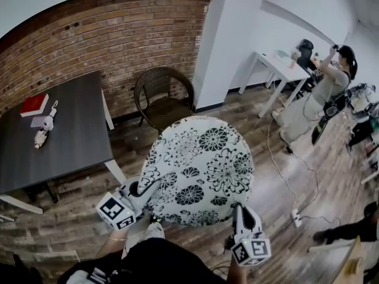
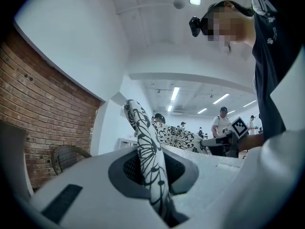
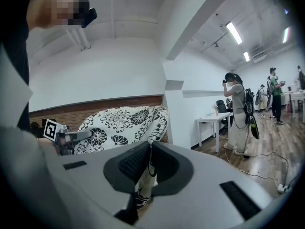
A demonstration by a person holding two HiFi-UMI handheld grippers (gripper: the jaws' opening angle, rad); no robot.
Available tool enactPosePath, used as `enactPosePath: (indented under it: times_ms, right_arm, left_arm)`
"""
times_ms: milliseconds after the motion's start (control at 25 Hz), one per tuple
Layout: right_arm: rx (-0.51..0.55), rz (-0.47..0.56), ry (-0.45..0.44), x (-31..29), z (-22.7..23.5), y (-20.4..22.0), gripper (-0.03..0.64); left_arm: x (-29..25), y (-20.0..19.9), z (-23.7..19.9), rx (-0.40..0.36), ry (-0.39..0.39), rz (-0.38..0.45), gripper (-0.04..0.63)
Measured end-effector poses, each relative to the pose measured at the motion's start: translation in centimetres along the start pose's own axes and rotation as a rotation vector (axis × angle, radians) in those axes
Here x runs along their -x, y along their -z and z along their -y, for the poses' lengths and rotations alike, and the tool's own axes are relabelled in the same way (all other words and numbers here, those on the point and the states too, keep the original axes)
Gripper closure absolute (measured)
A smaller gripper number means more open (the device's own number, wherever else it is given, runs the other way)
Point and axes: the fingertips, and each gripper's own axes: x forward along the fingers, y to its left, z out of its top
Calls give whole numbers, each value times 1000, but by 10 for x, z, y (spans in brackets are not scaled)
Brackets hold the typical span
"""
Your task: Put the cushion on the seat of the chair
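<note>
Cushion: round white cushion with black flower print (image 1: 198, 170), held in the air between both grippers.
Left gripper (image 1: 142, 191): fingers pinching its left rim.
Right gripper (image 1: 238, 210): fingers pinching its near-right rim.
Chair: brown wicker chair (image 1: 163, 96), just beyond the cushion's far edge.

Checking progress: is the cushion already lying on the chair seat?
No, the cushion is held up in the air, apart from the wicker chair.
</note>
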Motion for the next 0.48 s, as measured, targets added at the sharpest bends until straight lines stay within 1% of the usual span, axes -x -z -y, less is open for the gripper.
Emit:
enactPosePath:
  times_ms: [200, 480]
  right_arm:
    - [15, -13, 29, -29, -2, -9, 600]
    - [21, -8, 74, -63, 0, -18, 600]
  left_arm:
    - [-21, -1, -28, -1, 40, -14, 583]
    - [-43, 0, -72, 15, 62, -14, 583]
